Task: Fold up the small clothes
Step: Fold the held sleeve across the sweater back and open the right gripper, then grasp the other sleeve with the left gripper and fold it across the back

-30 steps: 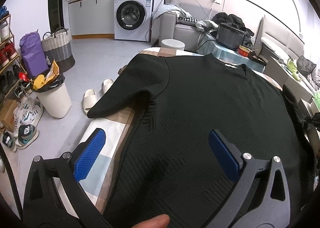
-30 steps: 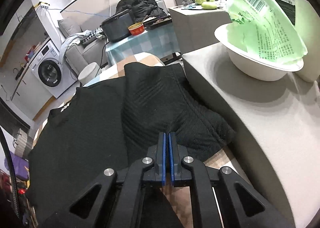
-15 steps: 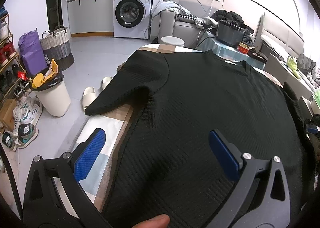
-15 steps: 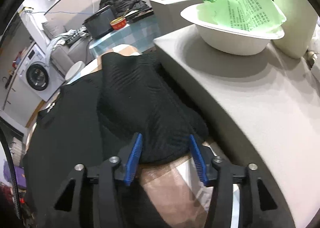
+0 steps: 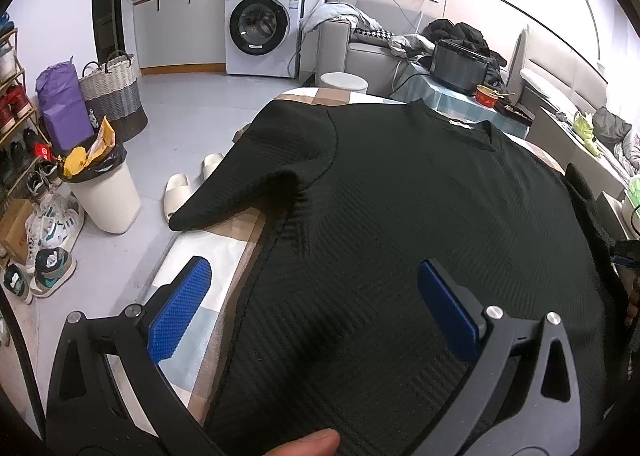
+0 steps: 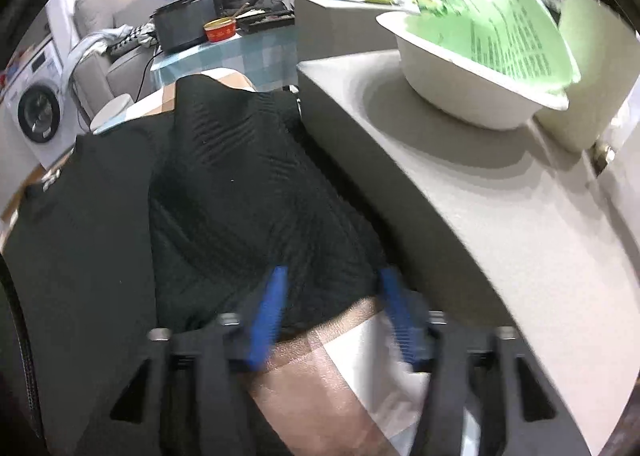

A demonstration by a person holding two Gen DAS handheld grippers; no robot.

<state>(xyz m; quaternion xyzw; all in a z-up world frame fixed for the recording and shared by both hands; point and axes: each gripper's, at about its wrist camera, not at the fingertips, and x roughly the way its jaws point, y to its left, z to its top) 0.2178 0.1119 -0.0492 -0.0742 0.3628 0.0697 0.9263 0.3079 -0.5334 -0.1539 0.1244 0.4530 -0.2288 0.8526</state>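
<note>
A black sweater (image 5: pixel 400 224) is lying flat on a checked table (image 5: pixel 208 256). The left gripper (image 5: pixel 312 296) is hovering wide open over its hem, holding nothing. The right gripper (image 6: pixel 332 316), jaws just closing, is straddling the sleeve (image 6: pixel 248 196), blurred; pads not yet pressing. A white bowl (image 6: pixel 460 84) is holding green paper (image 6: pixel 500 24); a bin (image 5: pixel 108 192) is holding wrappers.

A black ribbed sweater (image 5: pixel 420 216) lay spread flat on a checked cloth. One sleeve (image 5: pixel 244 184) angled out over the table's edge; the other sleeve (image 6: pixel 248 192) was folded in over the body.
</note>
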